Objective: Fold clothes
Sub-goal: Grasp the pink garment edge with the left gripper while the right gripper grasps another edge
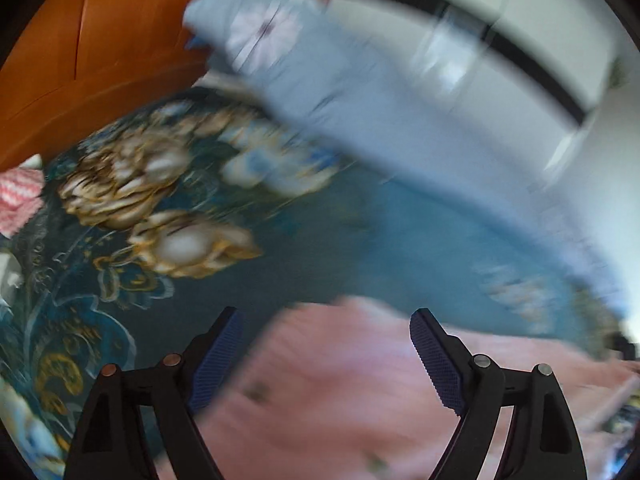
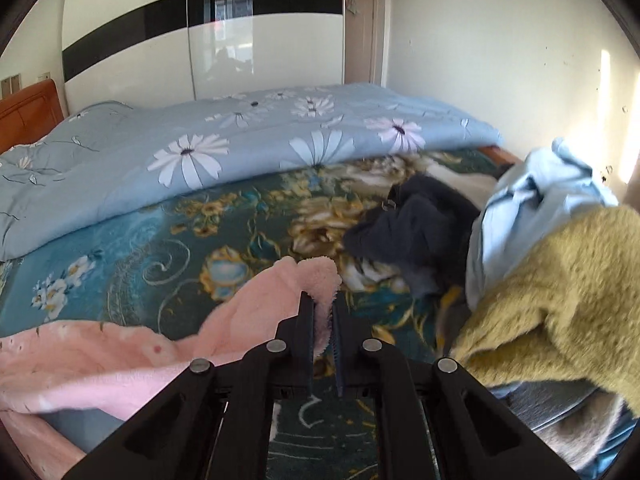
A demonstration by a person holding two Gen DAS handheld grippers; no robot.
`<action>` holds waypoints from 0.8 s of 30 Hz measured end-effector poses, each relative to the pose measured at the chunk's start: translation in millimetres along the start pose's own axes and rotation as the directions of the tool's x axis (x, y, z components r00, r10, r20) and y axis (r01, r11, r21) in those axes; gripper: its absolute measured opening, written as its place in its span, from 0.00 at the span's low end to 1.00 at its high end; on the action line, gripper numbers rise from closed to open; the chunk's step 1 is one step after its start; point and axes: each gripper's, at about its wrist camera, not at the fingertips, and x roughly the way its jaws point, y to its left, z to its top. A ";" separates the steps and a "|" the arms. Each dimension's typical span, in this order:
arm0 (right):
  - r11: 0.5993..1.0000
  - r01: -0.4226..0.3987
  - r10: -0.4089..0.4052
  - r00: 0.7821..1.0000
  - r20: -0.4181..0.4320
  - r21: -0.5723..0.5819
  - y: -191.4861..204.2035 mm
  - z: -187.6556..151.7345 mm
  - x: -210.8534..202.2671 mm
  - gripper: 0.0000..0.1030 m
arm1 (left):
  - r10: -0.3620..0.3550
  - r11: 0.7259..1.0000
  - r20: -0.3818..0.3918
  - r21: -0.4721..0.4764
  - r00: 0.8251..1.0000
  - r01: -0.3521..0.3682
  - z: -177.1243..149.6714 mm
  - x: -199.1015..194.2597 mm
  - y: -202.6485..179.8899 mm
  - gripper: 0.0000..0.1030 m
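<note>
The right gripper (image 2: 322,312) was pinched on an edge of the pink fleece garment (image 2: 120,360), which trailed leftward from it across the floral bedsheet (image 2: 160,240). The left gripper (image 1: 326,356) was spread and empty, held just above the same garment (image 1: 340,392), so the free portion lay nearest that side. Farther off, a pile of clothes (image 2: 540,280) and a blue daisy quilt (image 2: 240,136) were seen.
</note>
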 end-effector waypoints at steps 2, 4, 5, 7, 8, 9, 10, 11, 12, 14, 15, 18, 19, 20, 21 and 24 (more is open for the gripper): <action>1.000 -0.001 0.001 1.000 -0.022 -0.008 1.5 -6.4 7.4 0.08 | 0.042 0.998 -0.087 -0.041 0.995 -0.046 3.4 30.1 9.0 0.84; 1.000 -0.001 0.000 0.999 -0.036 -0.019 4.0 -8.4 11.9 0.08 | -0.082 0.988 -0.095 -0.141 0.992 0.068 -1.3 41.1 20.0 0.84; 1.000 -0.002 0.002 0.999 -0.038 -0.021 6.1 -7.8 13.5 0.08 | -0.124 0.981 -0.082 -0.160 0.989 0.110 -4.0 42.3 21.9 0.81; 1.000 -0.009 0.008 0.999 -0.037 -0.014 9.8 -5.3 16.5 0.08 | -0.131 0.984 -0.077 -0.129 0.988 0.120 -7.8 42.9 16.5 0.37; 1.000 -0.014 0.014 0.999 -0.035 -0.006 12.2 -3.2 17.8 0.08 | -0.123 0.987 -0.091 -0.116 0.988 0.113 -8.4 44.1 12.1 0.30; 1.000 -0.019 0.019 0.999 -0.031 0.001 14.3 -0.5 18.1 0.08 | -0.107 0.989 -0.079 -0.111 0.991 0.098 -7.1 41.2 8.0 0.29; 1.000 -0.025 0.025 0.999 -0.023 0.009 16.3 3.1 17.2 0.08 | -0.107 0.988 -0.055 -0.117 0.993 0.100 -3.7 35.1 4.9 0.28; 0.999 -0.032 0.032 0.999 -0.010 0.017 17.9 8.2 14.3 0.08 | -0.109 0.986 -0.024 -0.125 0.994 0.105 0.6 27.0 2.2 0.28; 0.999 -0.041 0.040 0.999 0.017 0.029 18.3 14.1 8.5 0.08 | -0.121 0.983 0.023 -0.137 0.992 0.123 7.8 13.6 0.3 0.27; 0.996 -0.064 0.056 0.991 0.117 0.061 13.7 26.7 -12.8 0.08 | -0.112 0.984 0.109 -0.129 0.988 0.126 21.3 -9.6 -2.0 0.27; 0.994 -0.076 0.062 0.983 0.172 0.075 9.3 30.5 -23.4 0.08 | -0.100 0.986 0.149 -0.117 0.984 0.117 27.8 -20.1 -2.8 0.27; 0.992 -0.077 0.052 0.973 0.226 0.102 -1.6 24.5 -30.0 0.08 | -0.052 0.993 0.253 -0.086 0.966 0.076 46.0 -47.0 -4.3 0.28; 0.992 -0.073 0.049 0.975 0.216 0.104 -4.5 19.4 -26.0 0.08 | -0.001 0.996 0.224 -0.087 0.975 0.021 46.5 -38.3 -1.3 0.28; 0.993 -0.063 0.047 0.985 0.169 0.096 -6.2 10.4 -14.4 0.08 | 0.042 0.996 0.185 -0.088 0.982 -0.026 44.2 -26.6 2.2 0.28; 0.994 -0.054 0.044 0.993 0.111 0.093 -8.2 -1.3 -0.7 0.08 | 0.076 0.994 0.145 -0.092 0.987 -0.063 40.9 -14.2 6.5 0.28; 0.993 -0.031 0.038 0.998 -0.054 0.118 -17.5 -37.6 39.9 0.08 | 0.078 0.983 0.049 -0.169 0.996 -0.068 22.7 22.6 26.0 0.31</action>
